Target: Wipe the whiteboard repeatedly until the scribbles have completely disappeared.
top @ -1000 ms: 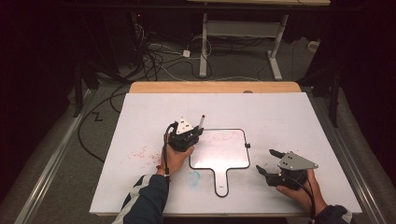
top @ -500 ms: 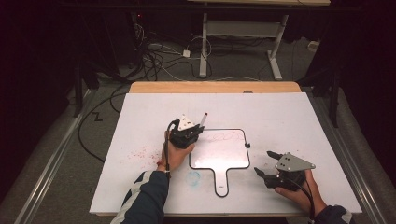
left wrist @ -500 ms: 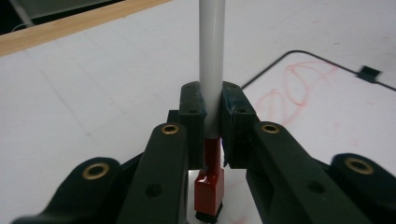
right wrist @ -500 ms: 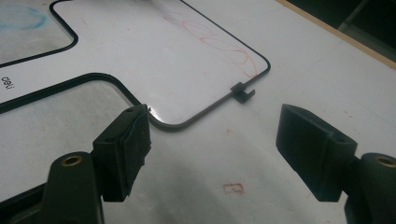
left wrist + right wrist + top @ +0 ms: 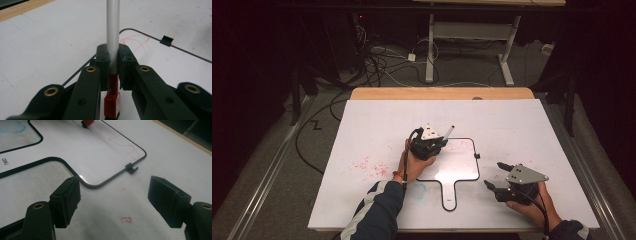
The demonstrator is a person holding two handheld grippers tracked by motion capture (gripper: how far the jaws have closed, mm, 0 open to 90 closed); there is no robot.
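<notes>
A small whiteboard point(image 5: 458, 167) with a black frame and a short handle lies flat on the white table point(image 5: 522, 125). A red scribble point(image 5: 460, 146) marks its upper part. My left gripper point(image 5: 437, 145) hovers over the board's upper left corner, shut on a marker point(image 5: 112, 30) with a grey barrel and a red lower end point(image 5: 112, 101). That red end point(image 5: 87, 123) sits at the board surface point(image 5: 100, 152) beside the scribble point(image 5: 123, 146). My right gripper point(image 5: 493, 174) rests open just right of the board, with nothing between its pads point(image 5: 67, 195).
A black clip point(image 5: 477, 156) juts from the board's right edge. Red specks point(image 5: 369, 165) and a blue smudge point(image 5: 419, 190) stain the table left of the handle. A wooden strip point(image 5: 442, 93) runs along the far edge, with cables and desk legs on the floor beyond.
My left gripper has moved to the right with the marker, further over the whiteboard. The right gripper has stayed put.
</notes>
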